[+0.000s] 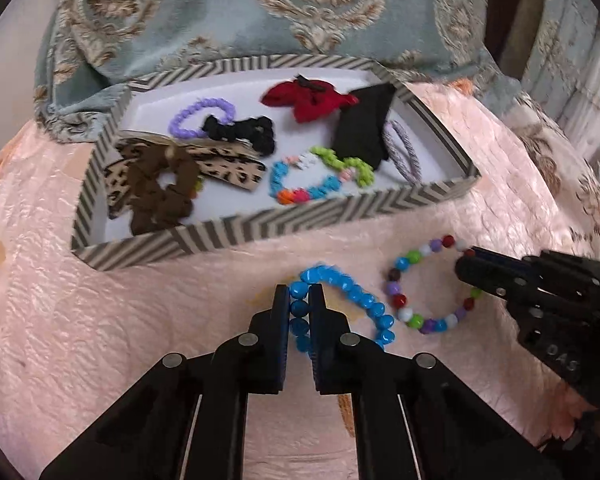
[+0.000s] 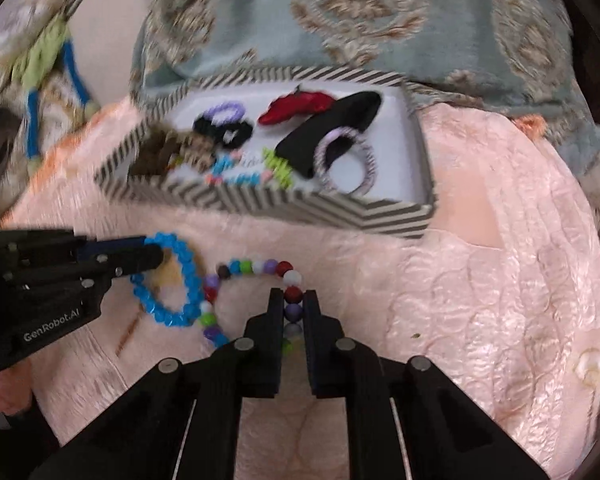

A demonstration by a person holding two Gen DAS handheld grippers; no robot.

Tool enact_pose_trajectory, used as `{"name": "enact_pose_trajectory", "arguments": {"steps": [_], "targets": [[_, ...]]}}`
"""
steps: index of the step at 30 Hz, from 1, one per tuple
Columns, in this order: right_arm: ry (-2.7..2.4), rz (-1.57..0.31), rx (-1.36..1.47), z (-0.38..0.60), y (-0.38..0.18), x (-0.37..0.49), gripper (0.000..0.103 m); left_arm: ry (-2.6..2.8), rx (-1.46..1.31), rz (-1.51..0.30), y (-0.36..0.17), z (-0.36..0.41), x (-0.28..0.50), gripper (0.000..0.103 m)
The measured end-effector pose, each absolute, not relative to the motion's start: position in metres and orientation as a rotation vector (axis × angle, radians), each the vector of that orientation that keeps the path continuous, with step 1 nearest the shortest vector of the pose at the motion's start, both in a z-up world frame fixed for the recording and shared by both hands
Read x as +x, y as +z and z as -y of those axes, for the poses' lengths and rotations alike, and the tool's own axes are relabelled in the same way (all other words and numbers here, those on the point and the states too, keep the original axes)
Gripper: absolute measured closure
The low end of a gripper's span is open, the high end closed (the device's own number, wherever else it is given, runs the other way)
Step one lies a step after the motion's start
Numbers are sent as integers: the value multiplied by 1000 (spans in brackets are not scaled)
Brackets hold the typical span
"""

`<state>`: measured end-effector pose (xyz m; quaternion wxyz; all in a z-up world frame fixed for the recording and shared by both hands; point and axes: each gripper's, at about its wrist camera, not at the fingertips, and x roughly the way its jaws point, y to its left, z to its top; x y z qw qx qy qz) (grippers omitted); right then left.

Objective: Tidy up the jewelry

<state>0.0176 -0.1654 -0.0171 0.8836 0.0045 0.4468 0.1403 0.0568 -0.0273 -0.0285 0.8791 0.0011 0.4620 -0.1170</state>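
A blue bead bracelet (image 1: 352,296) lies on the pink cloth in front of a striped box (image 1: 260,228). My left gripper (image 1: 300,300) is shut on its near-left beads. A multicoloured bead bracelet (image 1: 424,284) lies to its right. My right gripper (image 2: 293,300) is shut on that bracelet's (image 2: 256,268) right side. In the right wrist view the blue bracelet (image 2: 180,280) and left gripper (image 2: 148,256) show at left. The right gripper (image 1: 466,260) shows at right in the left wrist view. The box (image 2: 340,212) holds several hair ties, bows and a bead bracelet.
The pink quilted cloth (image 1: 100,320) covers the surface. A blue-green patterned fabric (image 1: 260,12) lies behind the box. A green and blue item (image 2: 48,64) lies far left in the right wrist view.
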Motion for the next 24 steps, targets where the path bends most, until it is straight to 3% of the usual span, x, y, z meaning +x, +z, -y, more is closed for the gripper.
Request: {"name": "enact_pose_trajectory", "arguments": {"steps": [24], "targets": [[323, -875, 26, 159, -6, 11, 94, -116, 37, -962, -34, 19, 61, 103]]}}
